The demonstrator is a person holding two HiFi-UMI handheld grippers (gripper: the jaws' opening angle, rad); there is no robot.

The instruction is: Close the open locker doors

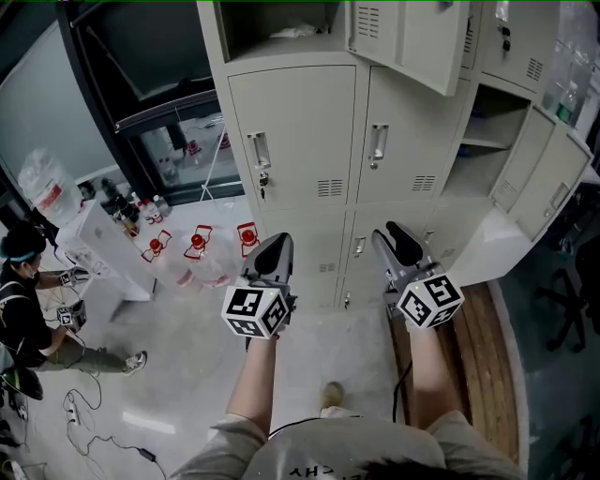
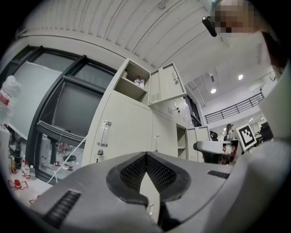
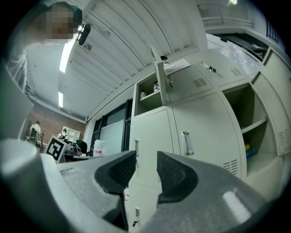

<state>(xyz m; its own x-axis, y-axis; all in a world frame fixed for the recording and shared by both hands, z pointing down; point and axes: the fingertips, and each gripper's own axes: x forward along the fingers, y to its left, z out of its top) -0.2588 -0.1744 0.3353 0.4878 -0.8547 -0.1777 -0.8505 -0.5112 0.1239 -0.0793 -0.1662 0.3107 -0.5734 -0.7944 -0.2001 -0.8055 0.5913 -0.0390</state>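
Both face the locker bank (image 1: 300,141) empty, left gripper (image 1: 276,246) pressed together, right gripper (image 1: 400,239) parted, likely poised to push the open door (image 1: 422,37) at its top edge, then the swung-out doors (image 1: 553,183) at its right edge.

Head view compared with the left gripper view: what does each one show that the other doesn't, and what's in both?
Only the head view shows the seated person on the floor, the wearer's shoe and the wooden planks at the right. Only the left gripper view shows the ceiling, its lights, and that the left tongs have their tips touching, nothing between them. Both show the lockers, the open top compartment with a door swung out beside it, and the right tongs.
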